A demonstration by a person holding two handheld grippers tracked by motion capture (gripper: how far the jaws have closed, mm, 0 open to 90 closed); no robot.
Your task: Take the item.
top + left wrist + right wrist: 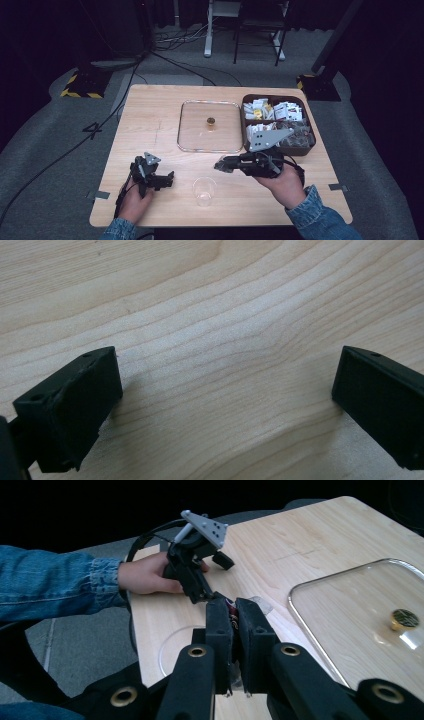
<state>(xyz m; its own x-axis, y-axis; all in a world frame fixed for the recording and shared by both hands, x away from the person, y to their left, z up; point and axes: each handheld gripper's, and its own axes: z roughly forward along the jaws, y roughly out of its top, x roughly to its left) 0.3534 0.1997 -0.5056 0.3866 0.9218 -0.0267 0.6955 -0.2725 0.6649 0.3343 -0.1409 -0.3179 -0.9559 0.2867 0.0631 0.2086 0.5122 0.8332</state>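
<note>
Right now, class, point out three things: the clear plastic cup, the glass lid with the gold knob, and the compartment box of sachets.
clear plastic cup [204, 190], high view, on its rim.
glass lid [192, 130], high view, on bare glass left of the knob.
compartment box [243, 125], high view, on its left wall.

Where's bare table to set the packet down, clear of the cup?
The far-left table, left of the glass lid, is bare. So is the strip between the lid and the left claw. It is crowded near the clear cup, below the right claw shut on the packet, and beside the sachet box.
</note>
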